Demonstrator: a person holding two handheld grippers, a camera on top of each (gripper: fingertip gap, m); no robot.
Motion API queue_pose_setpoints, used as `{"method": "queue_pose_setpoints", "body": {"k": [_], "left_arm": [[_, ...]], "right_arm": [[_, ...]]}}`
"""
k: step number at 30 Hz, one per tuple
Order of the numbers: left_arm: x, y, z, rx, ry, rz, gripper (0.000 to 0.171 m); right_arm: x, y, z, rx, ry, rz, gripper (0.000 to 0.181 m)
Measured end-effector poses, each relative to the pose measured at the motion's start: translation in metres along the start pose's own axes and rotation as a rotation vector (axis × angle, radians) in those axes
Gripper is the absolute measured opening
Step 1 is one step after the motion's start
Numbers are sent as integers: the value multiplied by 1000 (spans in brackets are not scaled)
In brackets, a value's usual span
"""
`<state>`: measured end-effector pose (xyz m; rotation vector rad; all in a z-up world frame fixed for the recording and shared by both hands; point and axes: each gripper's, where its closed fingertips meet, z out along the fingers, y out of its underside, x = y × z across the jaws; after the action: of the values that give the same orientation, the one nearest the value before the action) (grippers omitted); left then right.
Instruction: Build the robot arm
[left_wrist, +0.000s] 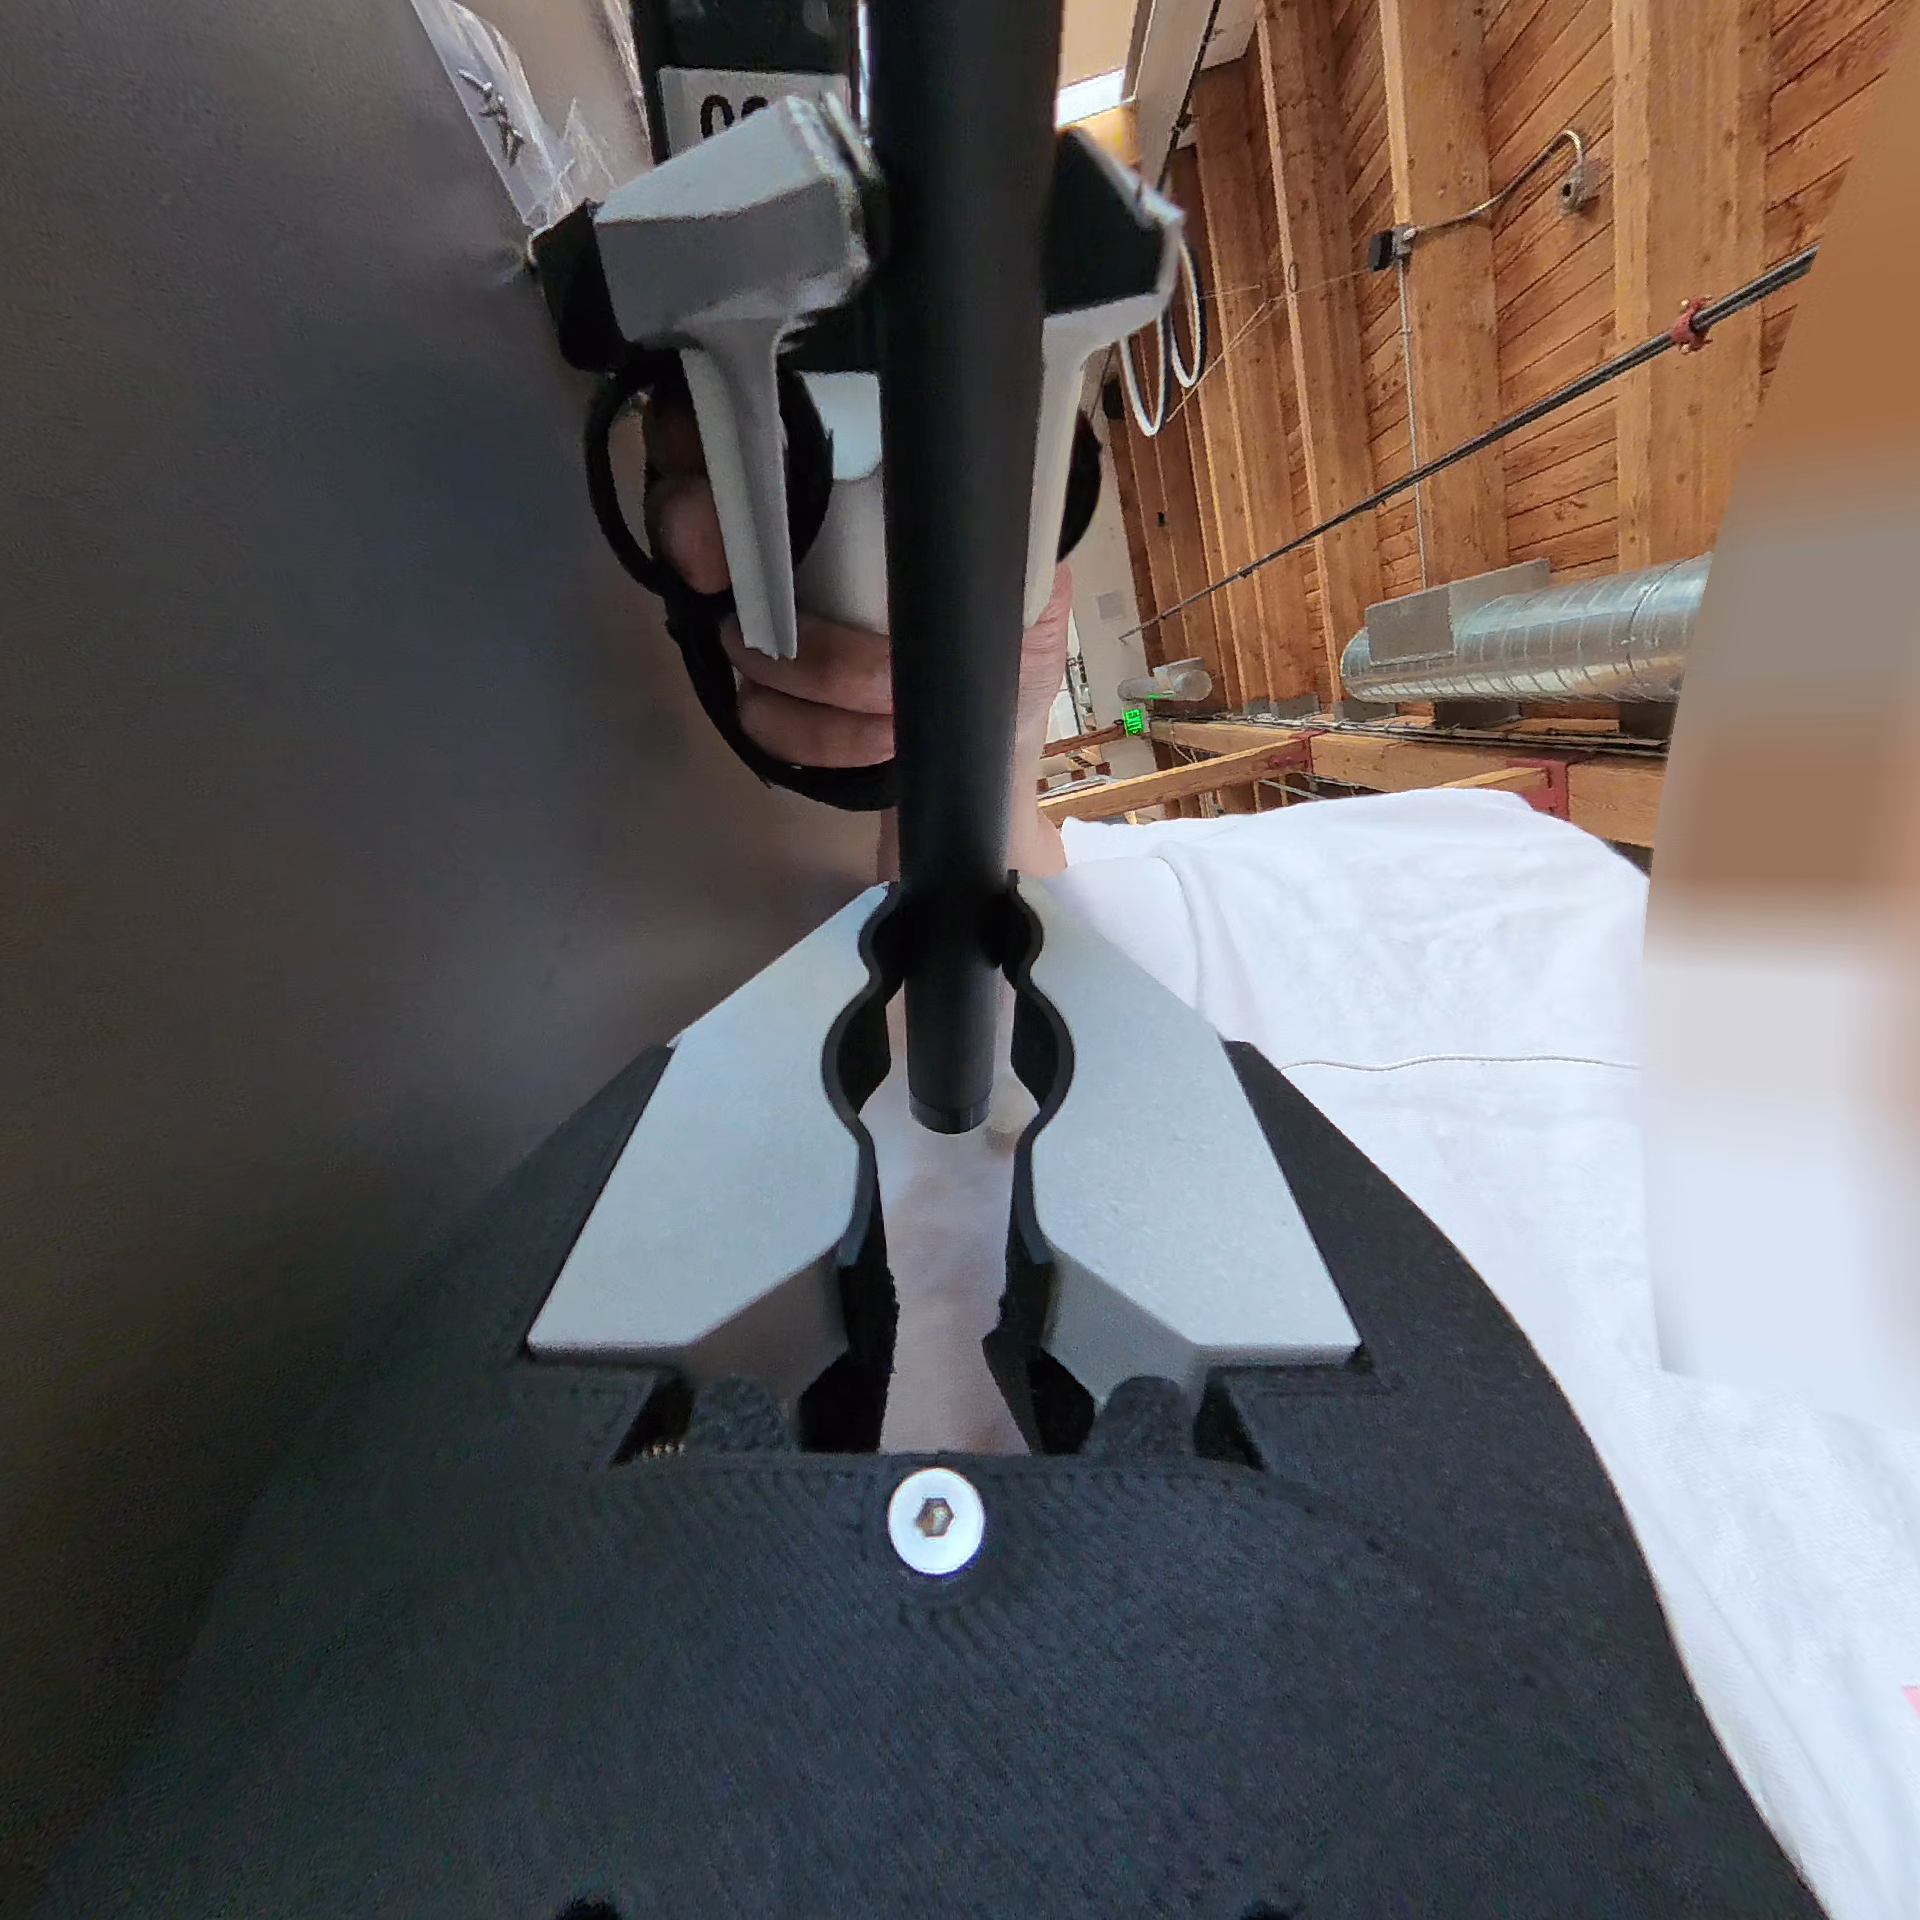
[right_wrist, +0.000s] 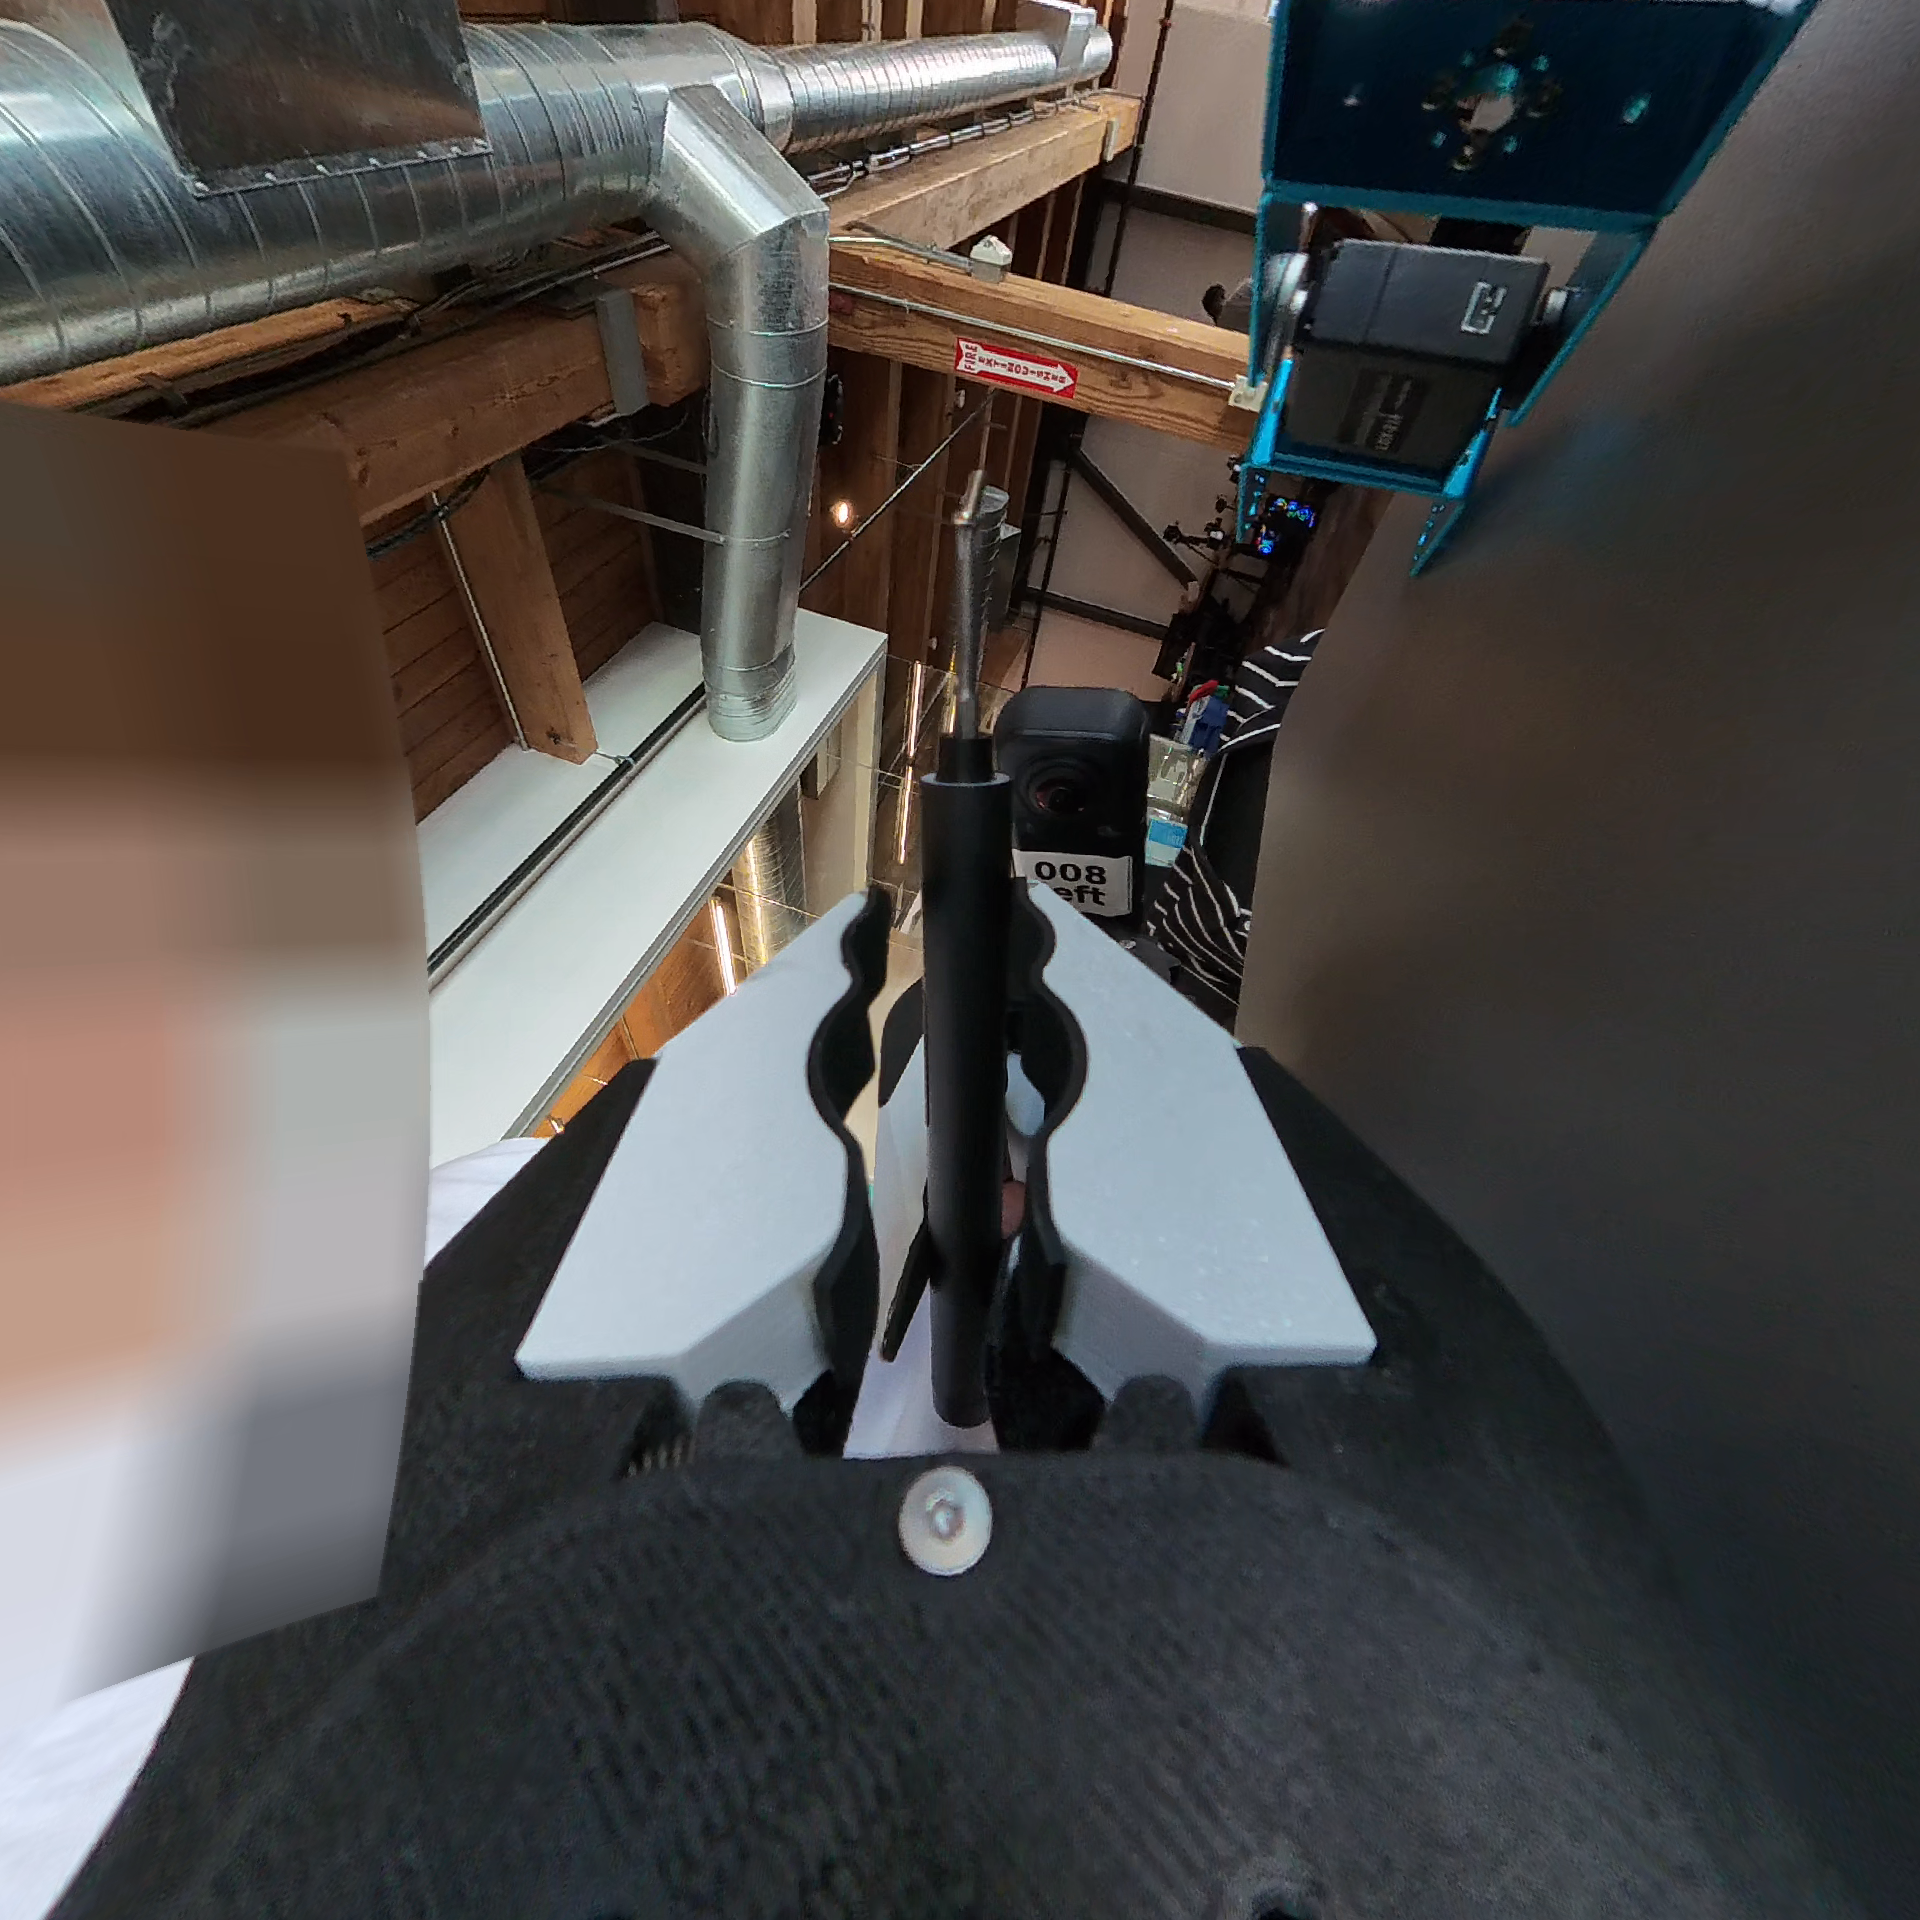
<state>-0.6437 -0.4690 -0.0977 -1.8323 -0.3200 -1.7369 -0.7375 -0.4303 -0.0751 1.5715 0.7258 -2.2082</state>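
A black, pen-shaped screwdriver (left_wrist: 956, 623) runs between both grippers. My left gripper (left_wrist: 951, 904) is shut on it near its blunt end, pinching it at the fingertips. My right gripper (right_wrist: 956, 914) lies along the screwdriver (right_wrist: 961, 1039). The tool rests against its right pad, and a light gap shows on the left side. The thin metal shaft (right_wrist: 968, 582) points away from the right wrist camera. In the left wrist view the right gripper (left_wrist: 977, 166) flanks the tool higher up, held by a hand (left_wrist: 821, 717). The left gripper's camera (right_wrist: 1070, 779) shows just behind the tool.
A dark panel (left_wrist: 260, 727) fills the left side, and also shows on the right in the right wrist view (right_wrist: 1610, 935). A blue metal bracket with a black motor (right_wrist: 1403, 343) hangs at the upper right. Silver ducts (right_wrist: 758, 416), wooden beams (left_wrist: 1455, 312) and a white sleeve (left_wrist: 1403, 1039) surround the grippers. There is about 10 centimeters between the tips of the two grippers.
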Motion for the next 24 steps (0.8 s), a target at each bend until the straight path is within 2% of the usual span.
{"method": "queue_pose_setpoints", "body": {"k": [2,19,24], "left_arm": [[1,1,0,0,3,3,16],[-3,1,1,61,33,5,17],[-3,-7,-2,125,76,-12,23]], "right_arm": [[2,1,0,-7,6,7,16],[5,3,3,-24,7,27,16],[7,-1,6,-2,29,5,17]]}}
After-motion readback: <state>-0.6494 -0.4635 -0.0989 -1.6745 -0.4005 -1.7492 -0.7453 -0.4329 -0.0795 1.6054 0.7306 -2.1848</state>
